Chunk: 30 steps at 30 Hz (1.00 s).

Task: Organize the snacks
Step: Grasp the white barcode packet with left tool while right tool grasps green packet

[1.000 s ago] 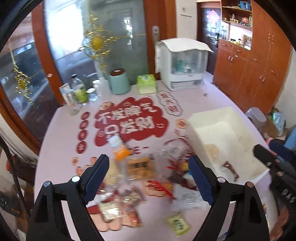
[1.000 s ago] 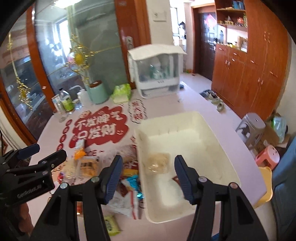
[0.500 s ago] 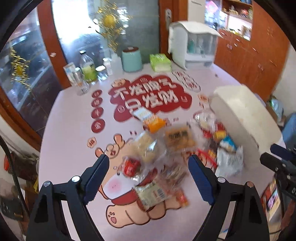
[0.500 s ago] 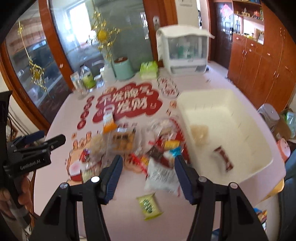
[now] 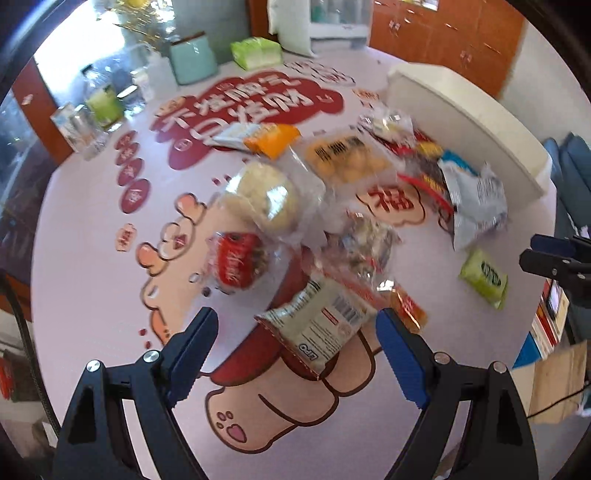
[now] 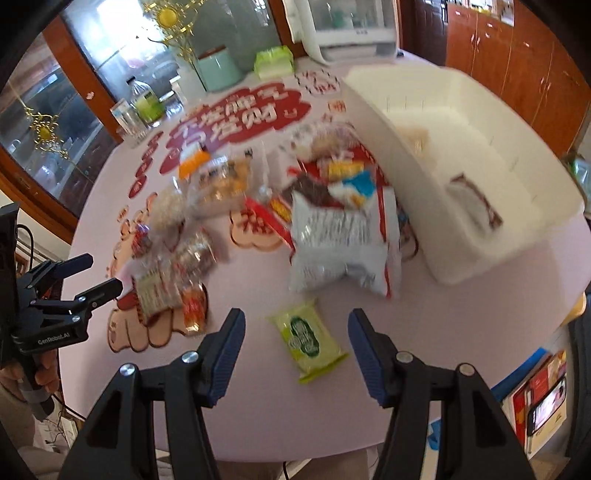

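A pile of snack packets lies on the pink table. My left gripper (image 5: 295, 325) is open just above a beige barcode packet (image 5: 321, 325), with a red round snack (image 5: 238, 258) and a pale bun (image 5: 264, 197) beyond. My right gripper (image 6: 293, 332) is open around a small green packet (image 6: 308, 339), lying alone near the table's front edge. A silver-white bag (image 6: 341, 240) lies behind it. The white bin (image 6: 461, 122) stands to the right and holds a dark bar (image 6: 476, 206) and a pale packet (image 6: 415, 136).
A teal canister (image 6: 219, 72), a green tissue pack (image 6: 275, 62), a bottle (image 6: 146, 99) and a glass (image 6: 127, 118) stand at the table's far side. A white appliance (image 6: 354, 26) sits behind. Wooden cabinets line the right wall. My left gripper shows in the right wrist view (image 6: 92, 273).
Both grippers have dropped lower and closer to the table. The left one moved over the left of the snack pile; the right one swung from the bin to the green packet.
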{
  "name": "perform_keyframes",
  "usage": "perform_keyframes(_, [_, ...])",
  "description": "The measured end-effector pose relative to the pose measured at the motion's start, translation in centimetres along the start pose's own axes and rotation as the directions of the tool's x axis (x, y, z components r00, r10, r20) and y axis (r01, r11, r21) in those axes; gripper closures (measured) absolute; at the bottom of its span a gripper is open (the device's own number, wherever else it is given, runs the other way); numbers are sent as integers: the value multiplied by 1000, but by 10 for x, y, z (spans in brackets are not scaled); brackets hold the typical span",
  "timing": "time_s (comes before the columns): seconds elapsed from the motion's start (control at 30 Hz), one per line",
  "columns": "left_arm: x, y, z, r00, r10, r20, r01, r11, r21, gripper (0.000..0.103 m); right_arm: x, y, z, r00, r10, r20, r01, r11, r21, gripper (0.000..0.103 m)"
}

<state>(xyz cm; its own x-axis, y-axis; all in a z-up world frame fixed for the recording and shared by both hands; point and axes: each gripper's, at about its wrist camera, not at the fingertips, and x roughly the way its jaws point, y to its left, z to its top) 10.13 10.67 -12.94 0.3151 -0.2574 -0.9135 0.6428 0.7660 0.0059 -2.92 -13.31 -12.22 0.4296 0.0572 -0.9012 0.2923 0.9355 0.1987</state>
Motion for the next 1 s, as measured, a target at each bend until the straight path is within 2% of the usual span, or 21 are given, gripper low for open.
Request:
perform_keyframes(0.1, [14,-5,-3,999,-20,-27,22,998,59,16,10,-1,-6,1000,-9,-15,9,1000,-11,44])
perform_keyframes(0.37, [51,-14,-7,995,3,-102,18,979,204,16,35,-4,-16,998,-30,-51,27,998,-55,44])
perform_keyframes(0.47, [63,-13,-6,991,-3,-132,33,973,228,16,44,-8,-15,997,-45,-62,41,998,-57,44])
perform_keyframes(0.57, [68,-11,-4,988,-39,-150,73,970,233,16,51,-9,-14,996,-44,-75,39,997,-62,44])
perform_keyframes(0.67, [72,-7,-2,983,-75,-166,110,971,214,16,55,-3,-14,996,-46,-81,37,994,-105,44])
perform_keyframes(0.73, [73,-7,-2,983,-75,-166,111,968,226,17,59,3,-16,995,-60,-86,47,988,-144,44])
perform_keyframes(0.83, [73,-6,0,984,-78,-163,115,965,234,22,62,12,-18,994,-78,-81,61,980,-192,45])
perform_keyframes(0.9, [72,-8,2,985,-79,-156,115,965,235,31,64,17,-20,993,-92,-79,72,972,-223,47])
perform_keyframes(0.97, [69,-11,1,985,-81,-153,115,966,233,45,65,22,-20,991,-116,-70,95,963,-251,54])
perform_keyframes(1.0, [69,-13,2,985,-80,-151,114,966,232,47,65,24,-20,991,-116,-69,94,960,-262,57])
